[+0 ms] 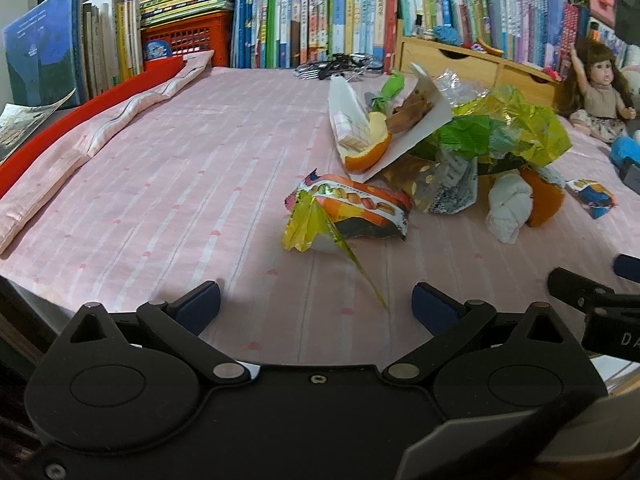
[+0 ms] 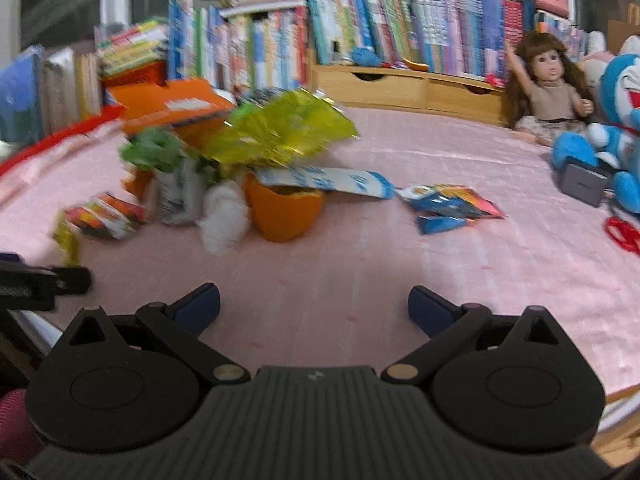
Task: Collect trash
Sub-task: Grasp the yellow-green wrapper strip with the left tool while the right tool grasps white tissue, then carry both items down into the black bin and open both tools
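A heap of trash lies on the pink bedcover (image 1: 180,184). In the left wrist view a snack wrapper (image 1: 352,216) with a yellow strip lies nearest, ahead of my open left gripper (image 1: 316,306). Behind it are a white card holding orange peel (image 1: 370,154), a yellow-green foil bag (image 1: 516,132), a white tissue wad (image 1: 508,208) and a small blue wrapper (image 1: 592,196). My right gripper (image 2: 314,306) is open and empty over bare cover. Ahead of it sit an orange peel cup (image 2: 284,212), the tissue wad (image 2: 222,216), the foil bag (image 2: 280,128) and blue wrappers (image 2: 448,204).
Books (image 1: 320,12) line the back, with an orange crate (image 1: 188,40) and a wooden drawer box (image 1: 472,64). A doll (image 2: 548,88) and a blue plush toy (image 2: 612,132) sit at the right, beside a grey box (image 2: 582,182) and red scissors (image 2: 624,234). A red rail (image 1: 80,116) borders the left.
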Tool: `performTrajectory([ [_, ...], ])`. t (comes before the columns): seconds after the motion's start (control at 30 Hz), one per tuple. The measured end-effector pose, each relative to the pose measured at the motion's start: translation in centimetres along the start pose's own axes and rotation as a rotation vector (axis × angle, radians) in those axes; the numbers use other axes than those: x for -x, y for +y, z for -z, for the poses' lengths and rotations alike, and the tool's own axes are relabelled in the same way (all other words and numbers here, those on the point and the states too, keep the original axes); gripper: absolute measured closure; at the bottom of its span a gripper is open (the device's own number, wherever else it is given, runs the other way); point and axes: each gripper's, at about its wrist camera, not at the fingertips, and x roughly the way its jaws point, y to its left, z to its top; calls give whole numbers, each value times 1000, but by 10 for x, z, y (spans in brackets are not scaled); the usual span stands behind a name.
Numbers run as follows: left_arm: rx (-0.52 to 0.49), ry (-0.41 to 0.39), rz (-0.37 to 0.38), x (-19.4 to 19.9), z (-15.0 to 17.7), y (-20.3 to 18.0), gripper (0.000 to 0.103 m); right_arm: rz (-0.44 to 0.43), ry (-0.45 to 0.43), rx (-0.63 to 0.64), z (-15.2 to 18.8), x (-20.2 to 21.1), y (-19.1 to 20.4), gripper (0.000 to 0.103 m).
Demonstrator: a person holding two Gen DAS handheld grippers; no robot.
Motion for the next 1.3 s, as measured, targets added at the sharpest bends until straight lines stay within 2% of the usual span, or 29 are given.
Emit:
performTrajectory([
  [0.03,-2,-10,8,2,1,1,9,-25,-6,1,-1,1,2,1],
  [0.2,26,-60,51,11,-1,7,28,-102,-19,57,-11,-5,20,17],
  [0.3,58,-101,60,16,-4,11,31,-123,-23,58,-20,-13,30,24],
  [0.4,88,-144,44,16,-8,15,31,-140,4,50,-31,-28,35,27],
  [0.5,132,-138,62,7,-11,21,31,-152,45,34,-38,-43,39,30],
  [0.53,147,-127,79,3,-12,24,37,-149,55,32,-39,-48,41,31],
  [0.57,163,-115,93,-2,-13,26,43,-143,62,27,-40,-52,42,38],
  [0.6,177,-100,103,-6,-13,27,59,-135,68,18,-40,-55,43,49],
  [0.63,194,-83,111,-9,-12,29,73,-130,69,9,-40,-56,42,52],
  [0.7,216,-76,118,-12,-11,31,84,-115,67,-1,-40,-56,42,68],
  [0.73,214,-80,120,-11,-10,32,88,-108,67,-5,-39,-55,41,72],
  [0.97,178,-129,124,8,-6,28,94,-129,39,-24,-30,-30,33,77],
  [1.17,143,-147,168,35,1,22,95,-183,21,-31,-18,6,28,77],
  [1.3,105,-120,211,58,16,17,95,-228,46,-20,2,40,22,77],
])
